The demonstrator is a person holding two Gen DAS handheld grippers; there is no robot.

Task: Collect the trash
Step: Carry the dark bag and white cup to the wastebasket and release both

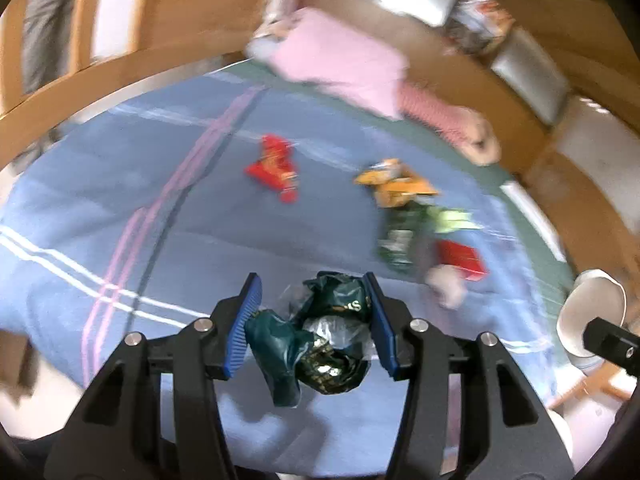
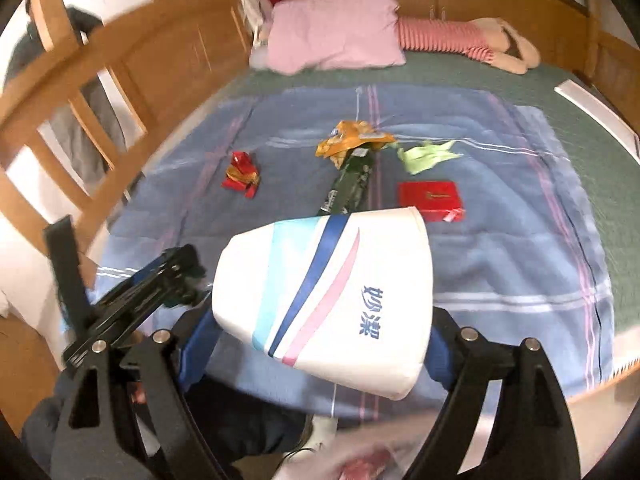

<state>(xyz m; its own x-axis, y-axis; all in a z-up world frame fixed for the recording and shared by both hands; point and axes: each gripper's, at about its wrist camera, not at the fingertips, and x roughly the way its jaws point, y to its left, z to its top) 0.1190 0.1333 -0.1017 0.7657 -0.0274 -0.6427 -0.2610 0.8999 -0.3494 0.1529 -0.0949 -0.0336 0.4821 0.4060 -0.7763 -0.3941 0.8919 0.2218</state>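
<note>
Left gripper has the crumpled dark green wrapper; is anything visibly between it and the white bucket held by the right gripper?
Nothing visible stands between them. The dark green wrapper sits clamped in the left gripper, and in the right wrist view that gripper is just beside the white bucket held in the right gripper, with only open air over the blue blanket.

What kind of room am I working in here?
Most likely a bedroom: a bed with a wooden frame, a pink pillow at its head, and a blue striped blanket spread over it with snack wrappers scattered on top.

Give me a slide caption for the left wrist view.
Left gripper clamps a crumpled green wrapper above the blue blanket.
</note>
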